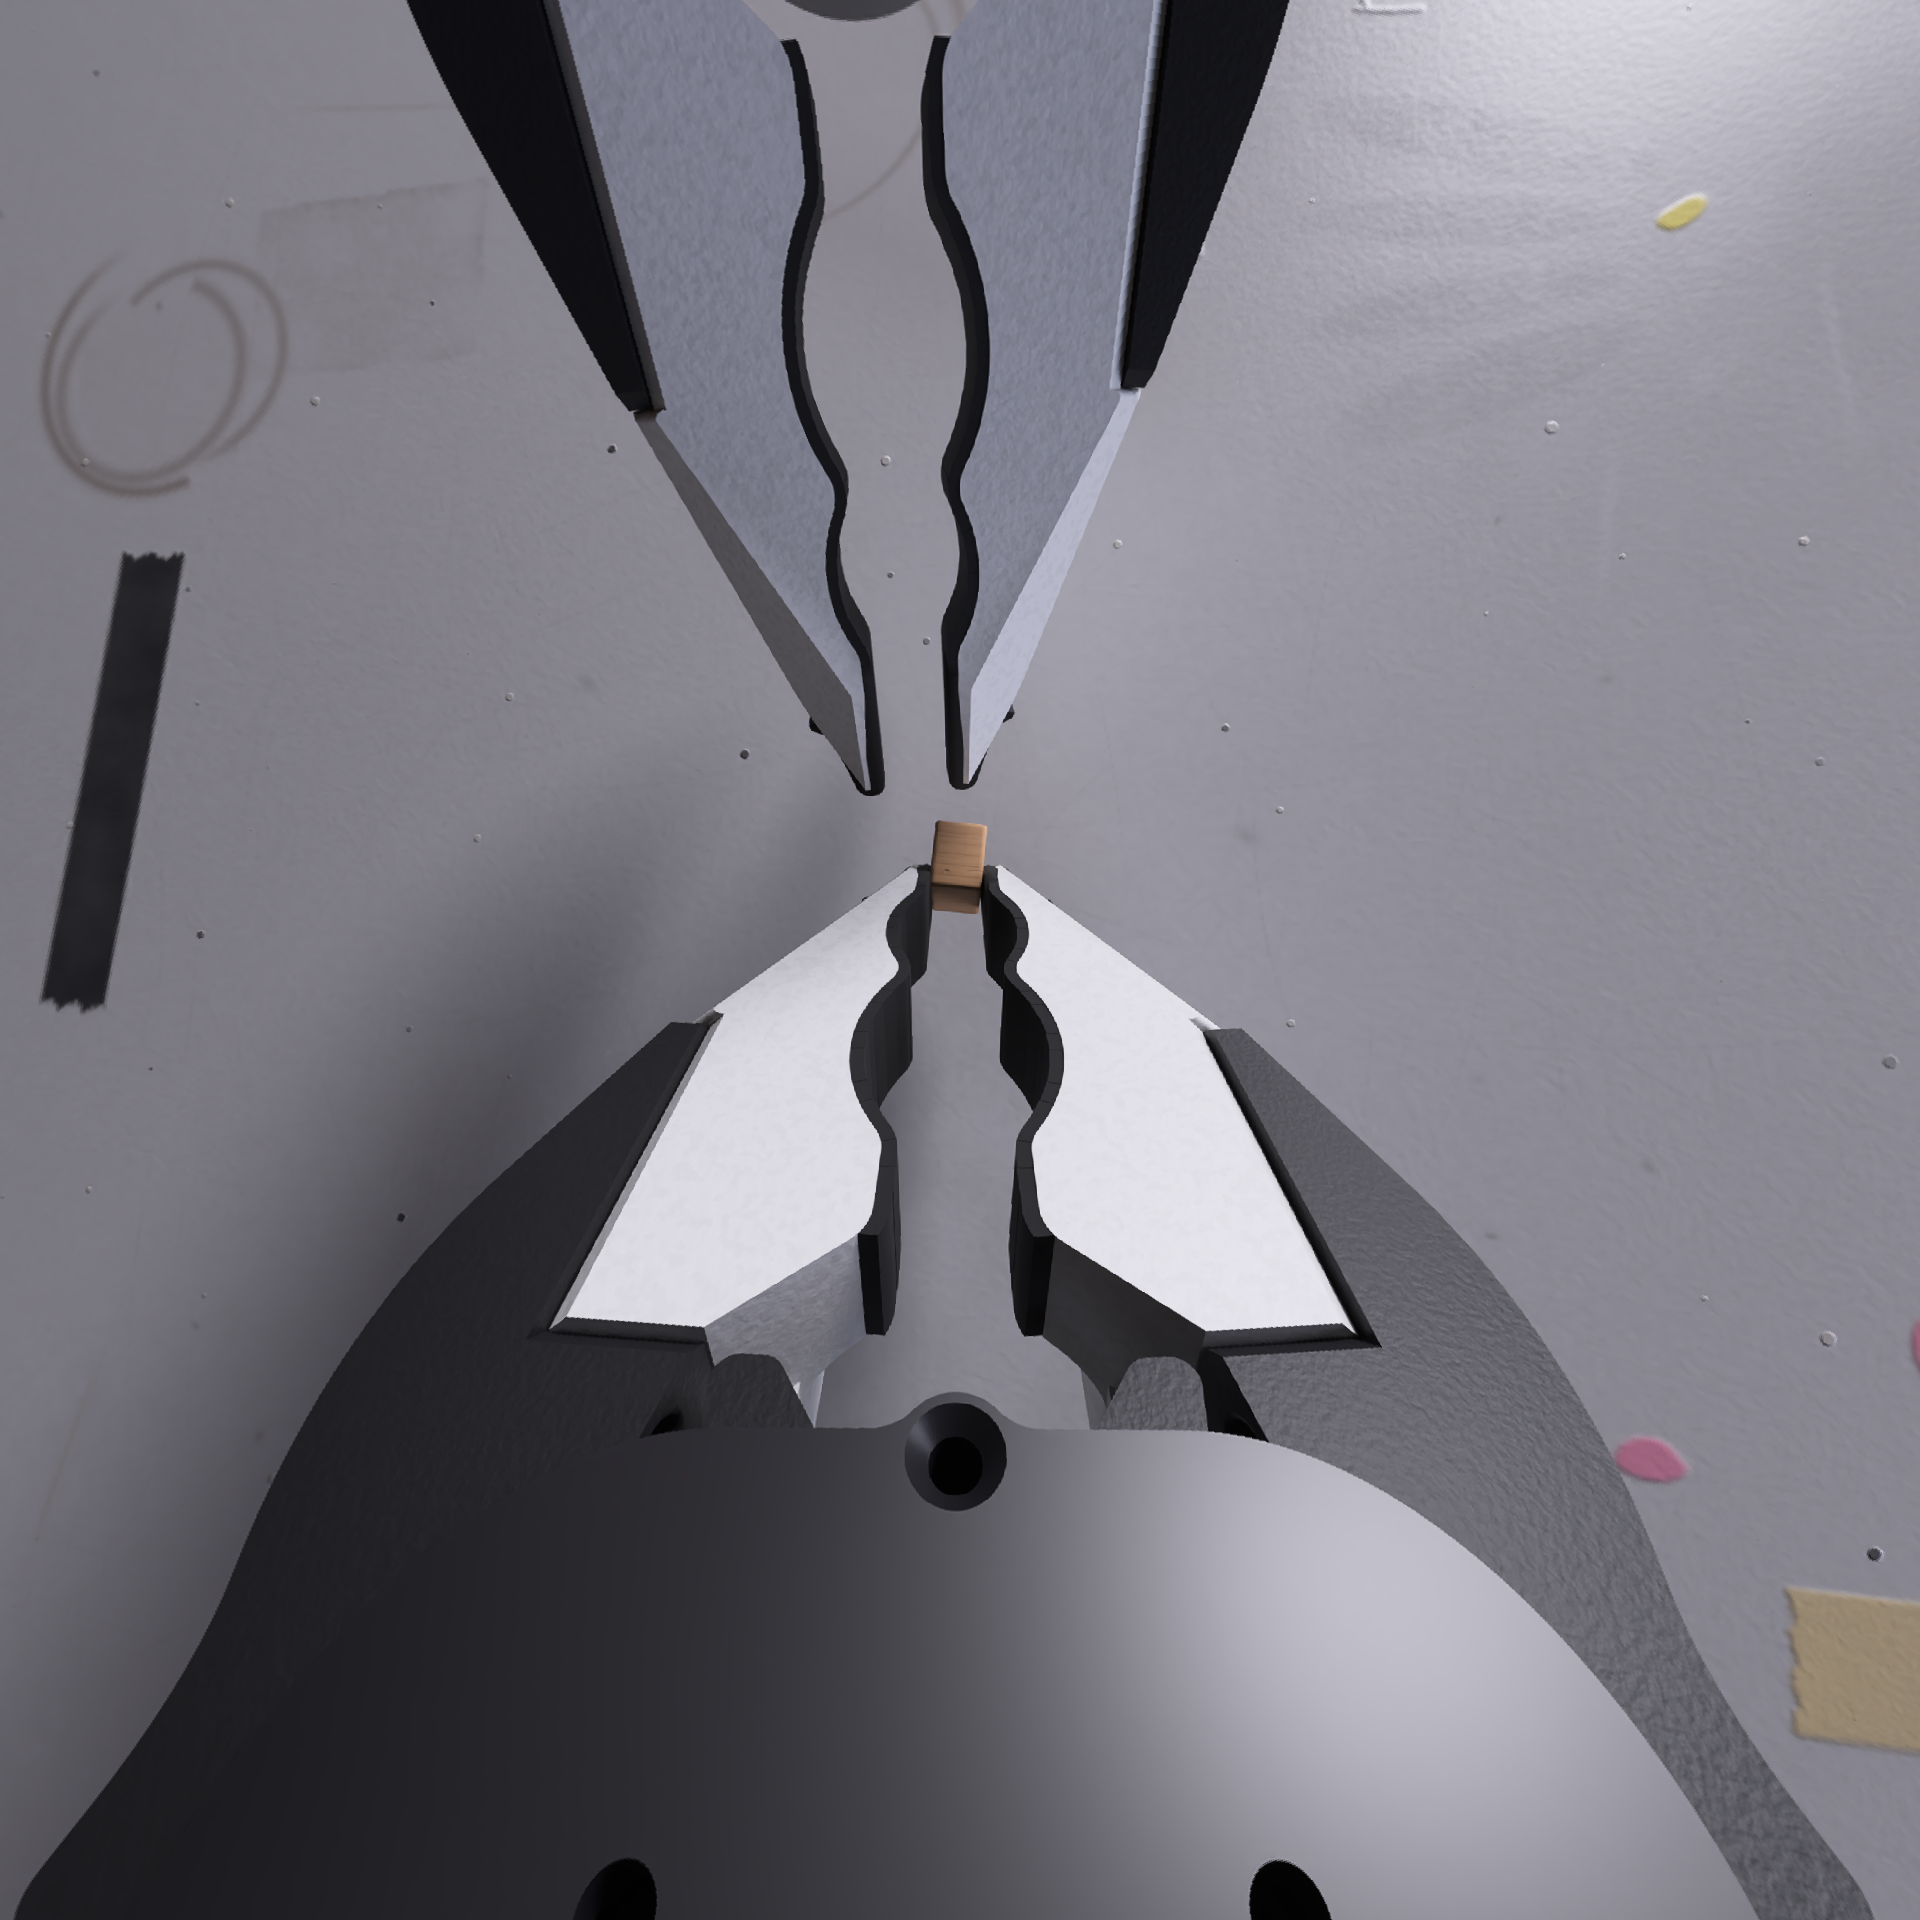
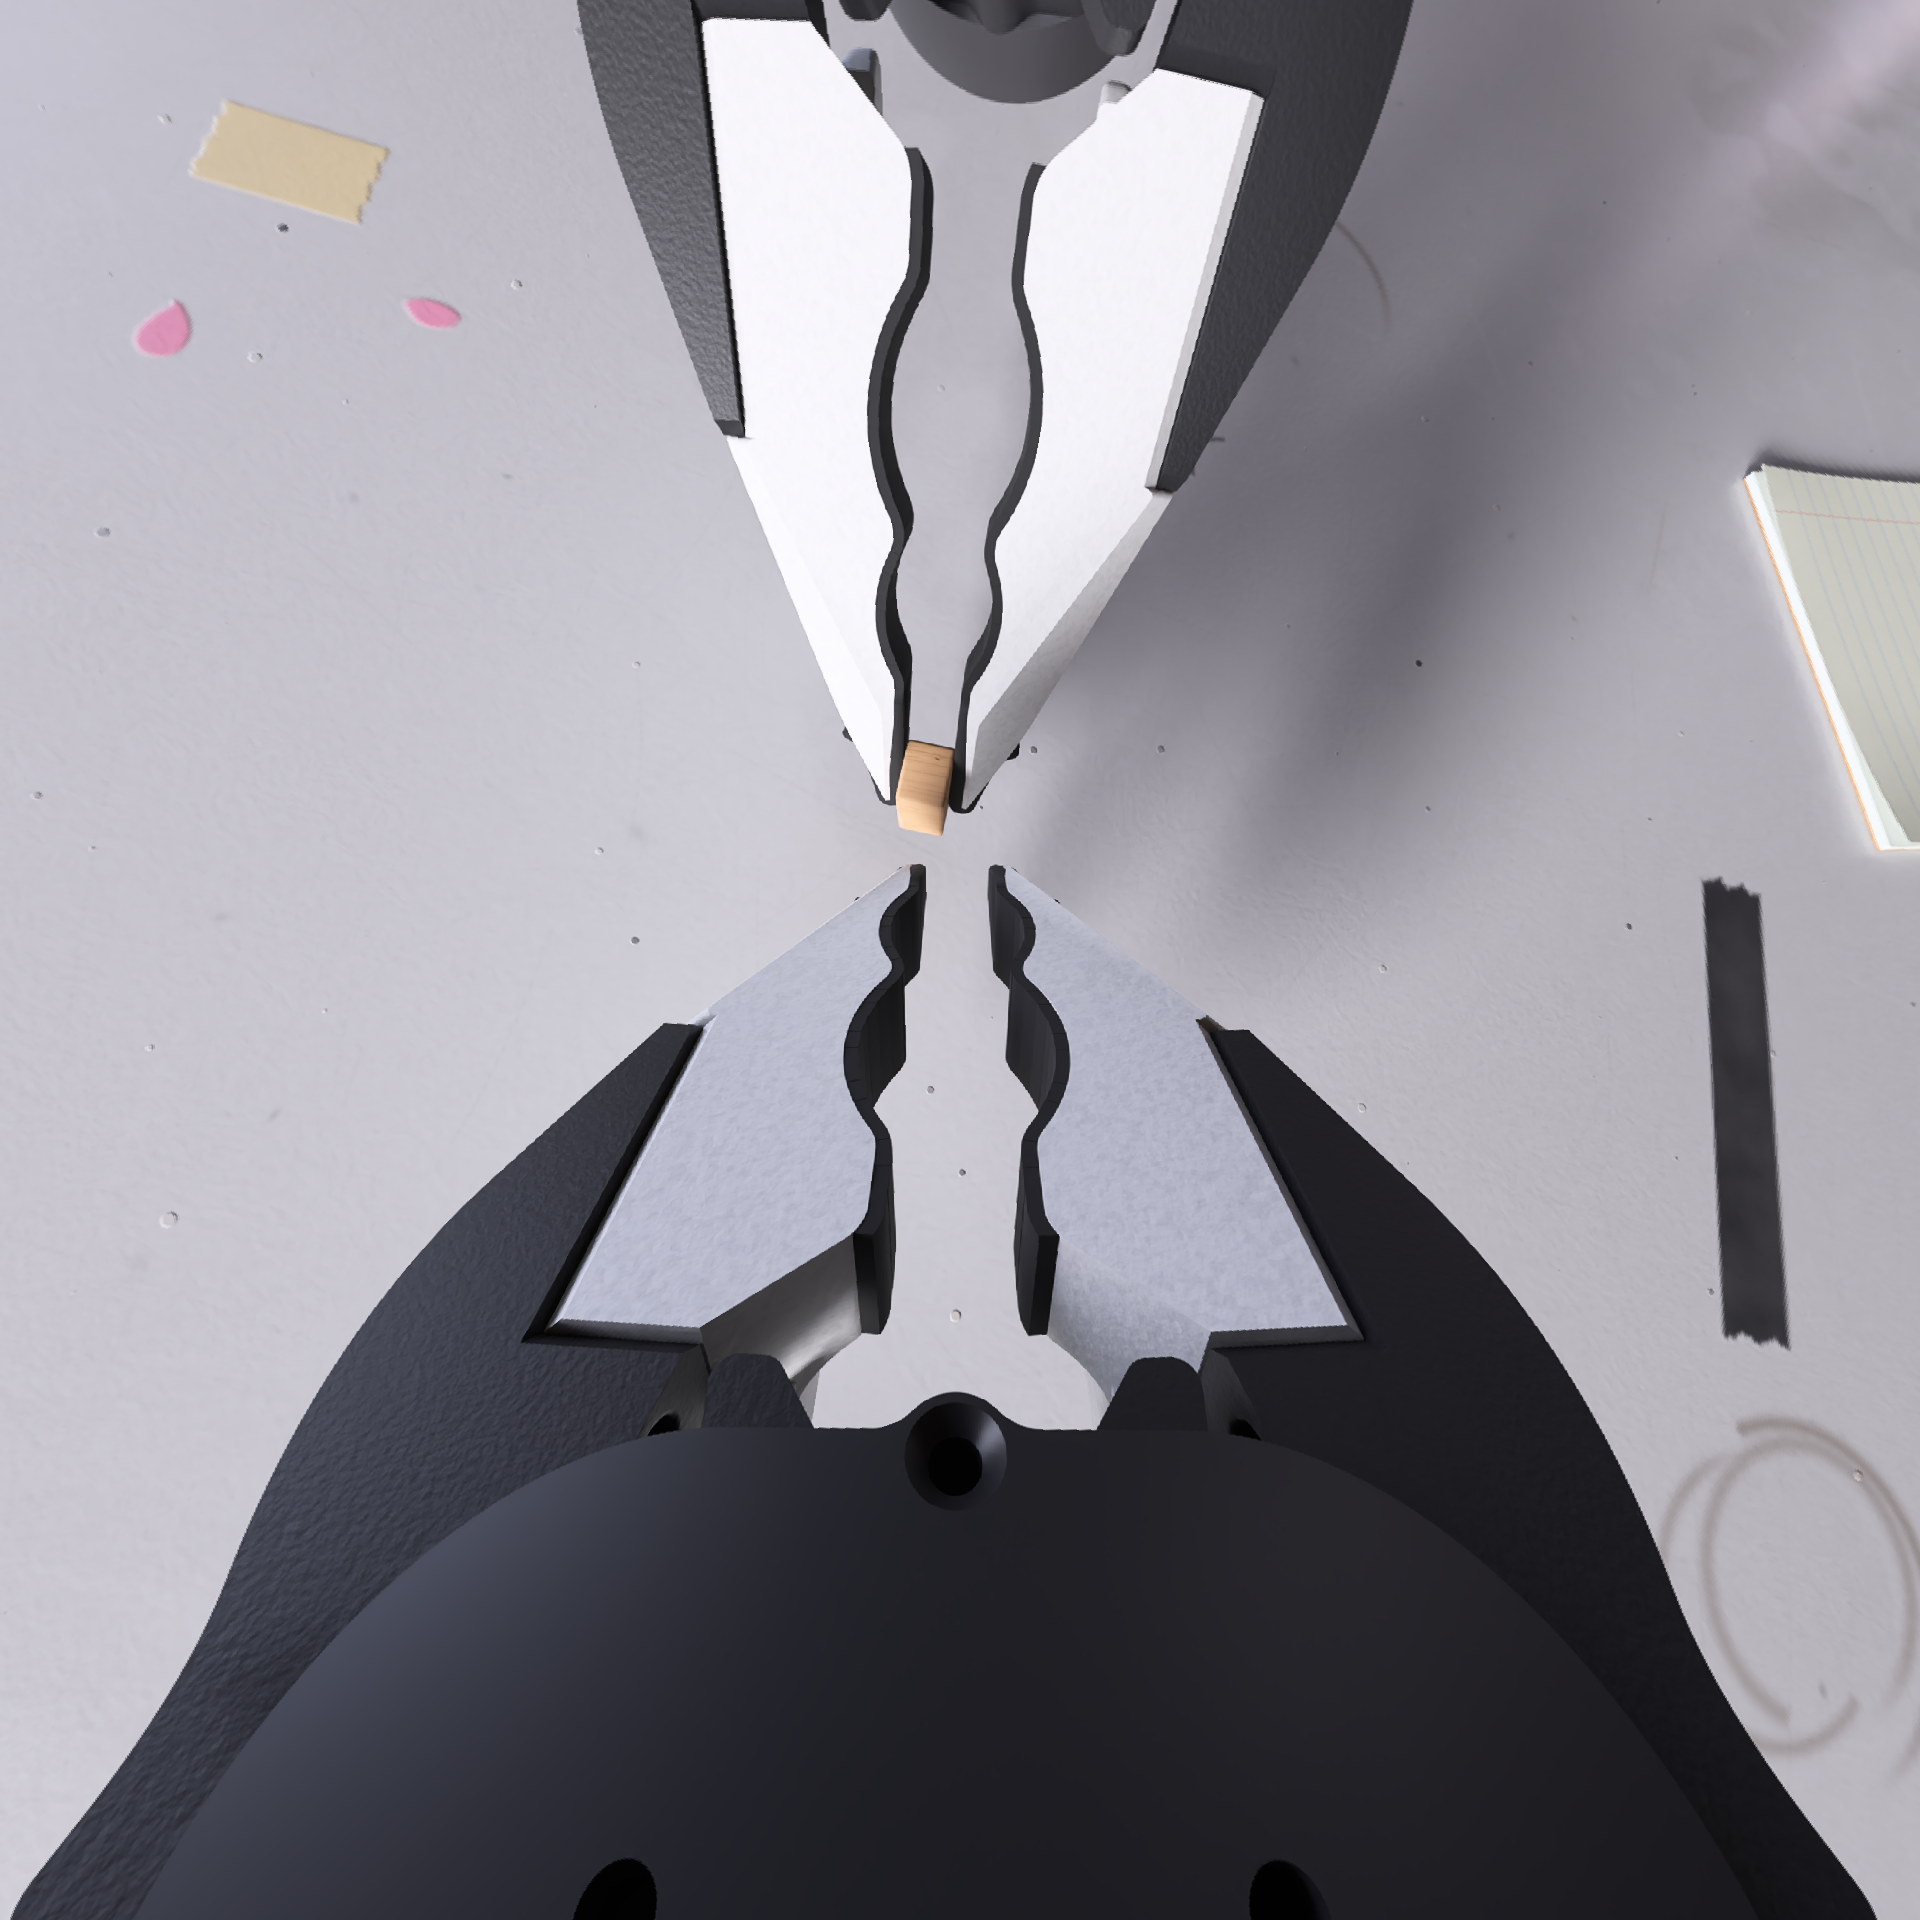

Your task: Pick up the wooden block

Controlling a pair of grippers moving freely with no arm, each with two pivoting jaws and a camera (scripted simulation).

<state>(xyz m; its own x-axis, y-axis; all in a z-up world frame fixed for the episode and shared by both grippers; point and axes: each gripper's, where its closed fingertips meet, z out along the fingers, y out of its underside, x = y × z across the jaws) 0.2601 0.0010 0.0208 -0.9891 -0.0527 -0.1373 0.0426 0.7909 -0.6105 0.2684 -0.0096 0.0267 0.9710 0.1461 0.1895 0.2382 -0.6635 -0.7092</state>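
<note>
The wooden block (image 1: 958,869) sits pinched between the left gripper (image 1: 956,881) fingertips, above the grey table (image 1: 1455,727). Facing it tip to tip, the right gripper (image 2: 954,879) stands slightly spread, holding nothing.

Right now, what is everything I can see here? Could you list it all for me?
wooden block: one, light brown, between the left gripper's fingertips
black tape strip: one, on the table, off to one side
beige tape piece: one, on the table
pink spots: two, on the table near the beige tape
yellow spot: one, on the table
lined notepad: one, pale, at the table's edge of view
ring stain: one, faint brown
table: one, grey
left hand-held gripper: one, shut on the block
right hand-held gripper: one, empty, facing it, jaws narrowly apart
</note>
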